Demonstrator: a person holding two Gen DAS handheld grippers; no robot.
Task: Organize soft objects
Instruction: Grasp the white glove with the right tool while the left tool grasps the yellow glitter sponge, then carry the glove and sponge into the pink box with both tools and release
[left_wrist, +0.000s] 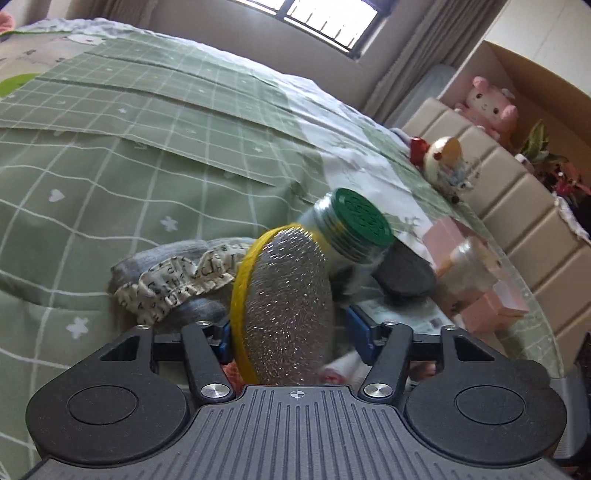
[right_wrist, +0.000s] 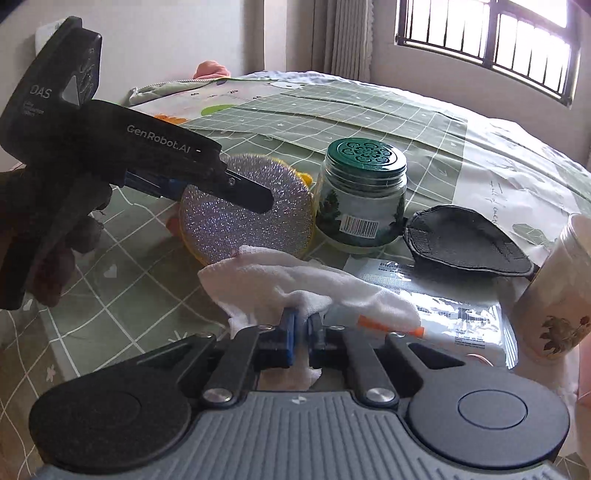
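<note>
1. A home bedroom: a bed (left_wrist: 147, 155) under a green checked sheet fills the space ahead of the tongs.
2. A padded headboard (left_wrist: 509, 206) runs along to their right, with a pink plush toy (left_wrist: 487, 105) behind it.
3. Beyond the bed stand a barred window (right_wrist: 491, 40) and curtains (right_wrist: 347, 37).

a glass jar (right_wrist: 360, 206) with a green patterned lid stands upright on the green checked bedspread (left_wrist: 129, 155) (a barcode label faces the right wrist view). just right of it a clear plastic packet (right_wrist: 461, 306) with printed text lies flat, and a pale cup (right_wrist: 557, 295) with a brown flower print stands at its right edge. pink boxes (left_wrist: 491, 306) sit near the padded beige headboard (left_wrist: 509, 192). a barred window (right_wrist: 491, 40) lets in daylight, curtains (right_wrist: 347, 40) beside it.
</note>
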